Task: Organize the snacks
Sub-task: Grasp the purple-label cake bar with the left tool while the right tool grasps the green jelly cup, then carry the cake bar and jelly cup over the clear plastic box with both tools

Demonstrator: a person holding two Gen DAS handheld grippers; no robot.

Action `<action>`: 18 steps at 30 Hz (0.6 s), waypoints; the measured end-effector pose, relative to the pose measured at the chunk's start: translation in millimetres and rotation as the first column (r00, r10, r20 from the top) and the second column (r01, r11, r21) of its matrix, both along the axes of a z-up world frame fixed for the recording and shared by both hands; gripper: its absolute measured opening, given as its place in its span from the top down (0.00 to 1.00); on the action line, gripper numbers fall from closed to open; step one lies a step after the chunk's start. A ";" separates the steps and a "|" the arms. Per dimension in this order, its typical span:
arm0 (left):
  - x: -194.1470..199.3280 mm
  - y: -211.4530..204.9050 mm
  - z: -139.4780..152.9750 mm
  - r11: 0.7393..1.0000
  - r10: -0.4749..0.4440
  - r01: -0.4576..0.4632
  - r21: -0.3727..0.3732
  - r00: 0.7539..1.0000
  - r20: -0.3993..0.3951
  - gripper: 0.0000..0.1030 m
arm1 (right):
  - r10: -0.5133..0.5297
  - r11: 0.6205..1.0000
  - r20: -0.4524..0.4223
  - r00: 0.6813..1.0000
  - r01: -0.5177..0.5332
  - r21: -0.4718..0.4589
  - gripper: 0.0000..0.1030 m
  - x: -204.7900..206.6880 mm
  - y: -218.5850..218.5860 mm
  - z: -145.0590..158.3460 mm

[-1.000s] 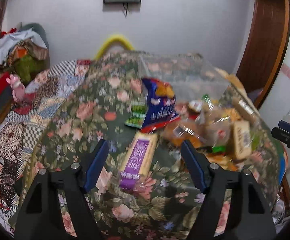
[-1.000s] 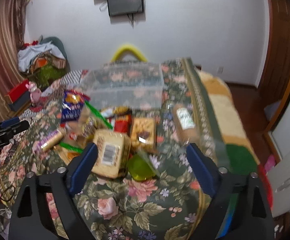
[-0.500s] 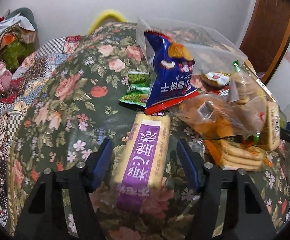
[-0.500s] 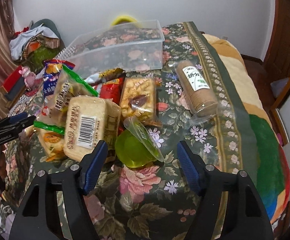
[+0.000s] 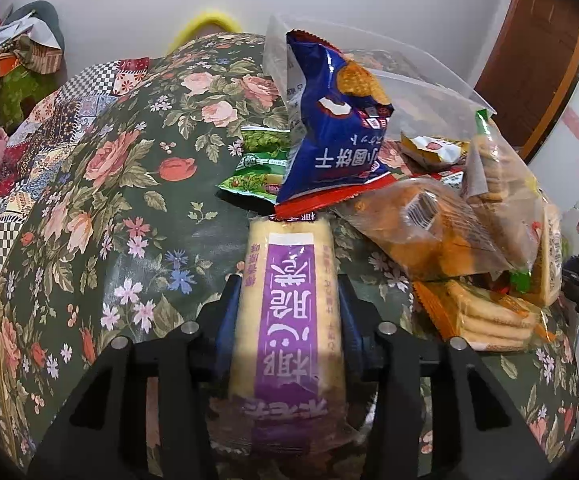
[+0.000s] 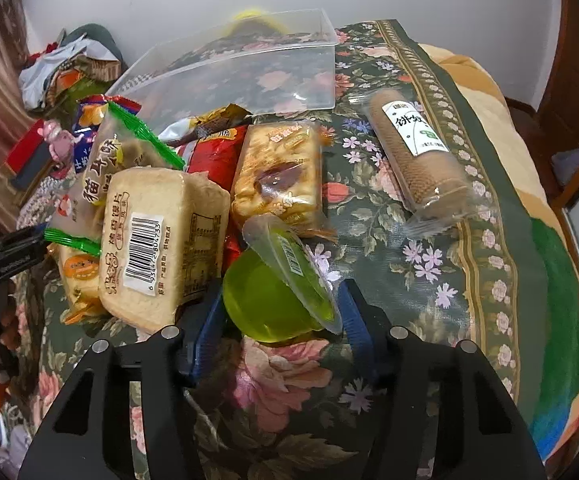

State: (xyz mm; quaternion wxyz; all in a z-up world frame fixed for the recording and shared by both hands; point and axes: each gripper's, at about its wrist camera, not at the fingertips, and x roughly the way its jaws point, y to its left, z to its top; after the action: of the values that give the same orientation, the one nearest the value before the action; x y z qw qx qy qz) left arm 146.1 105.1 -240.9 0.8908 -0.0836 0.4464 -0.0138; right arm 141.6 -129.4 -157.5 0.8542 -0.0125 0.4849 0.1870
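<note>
My left gripper [image 5: 287, 312] clamps the long purple-labelled biscuit packet [image 5: 289, 320] lengthwise; my right gripper [image 6: 277, 312] straddles the green jelly cup [image 6: 267, 300], unclosed, both near the clear plastic bin [image 6: 249, 72], presumably their destination.

Left wrist view low and close over the floral bedspread [image 5: 101, 184], right wrist view likewise, both facing the far wall, sharing the clear plastic bin [image 6: 249, 68].

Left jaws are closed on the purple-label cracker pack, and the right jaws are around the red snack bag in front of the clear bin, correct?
Not quite. The right wrist view shows the right gripper flanking the green jelly cup, not a red bag. The left gripper is indeed closed on the purple-label cracker pack, and the clear bin sits beyond the pile.
</note>
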 end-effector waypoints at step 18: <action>-44.9 -10.2 69.9 0.999 0.020 -0.026 0.040 0.991 0.132 0.56 | -0.007 1.000 0.080 0.997 0.005 0.030 0.61 -7.6 -8.5 29.4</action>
State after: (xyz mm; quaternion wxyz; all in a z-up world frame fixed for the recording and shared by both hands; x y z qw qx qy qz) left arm 101.2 94.9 -171.0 0.9200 -0.0692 0.3858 0.0001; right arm 134.0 -137.8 -128.1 0.8735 -0.0056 0.4477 0.1910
